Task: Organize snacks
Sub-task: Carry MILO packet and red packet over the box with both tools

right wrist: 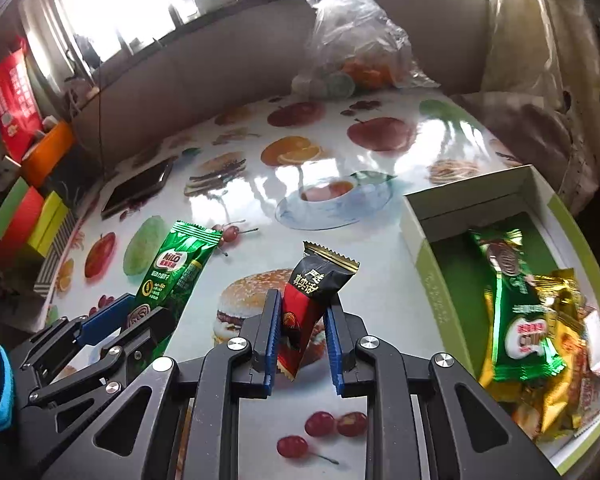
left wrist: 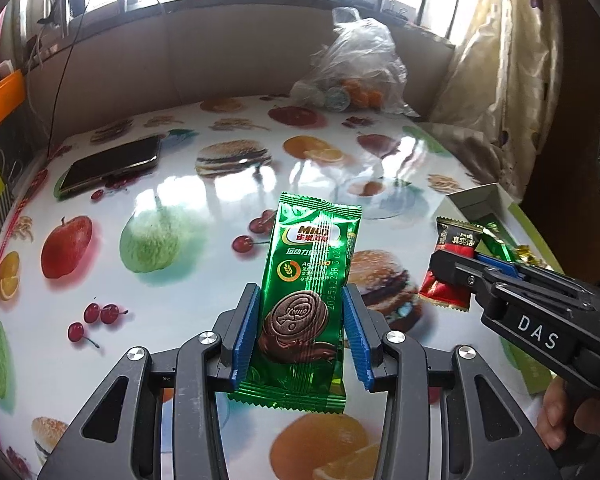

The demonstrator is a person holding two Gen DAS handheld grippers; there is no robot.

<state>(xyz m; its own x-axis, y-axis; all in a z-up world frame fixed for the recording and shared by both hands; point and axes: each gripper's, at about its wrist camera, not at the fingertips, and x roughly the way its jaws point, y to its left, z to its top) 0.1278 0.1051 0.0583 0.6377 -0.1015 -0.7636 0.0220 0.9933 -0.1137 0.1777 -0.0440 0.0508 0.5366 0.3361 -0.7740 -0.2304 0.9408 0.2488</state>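
Note:
My left gripper (left wrist: pixel 300 300) is shut on a green Milo biscuit packet (left wrist: pixel 310 280) and holds it lengthwise over the fruit-print table; the packet also shows in the right wrist view (right wrist: pixel 176 268). My right gripper (right wrist: pixel 302 304) is shut on a black-and-red snack packet (right wrist: pixel 312 296), which also shows at the right of the left wrist view (left wrist: pixel 454 264). An open green-and-white box (right wrist: pixel 424 248) lies to the right. It holds another green Milo packet (right wrist: pixel 516 304) and several gold and red wrapped snacks (right wrist: pixel 560 360).
A phone (left wrist: pixel 108 164) lies at the table's far left. A clear plastic bag of fruit (left wrist: pixel 352 72) stands at the back by the wall. A curtain (left wrist: pixel 500 60) hangs at the right. Coloured boxes (right wrist: pixel 28 216) sit off the left edge.

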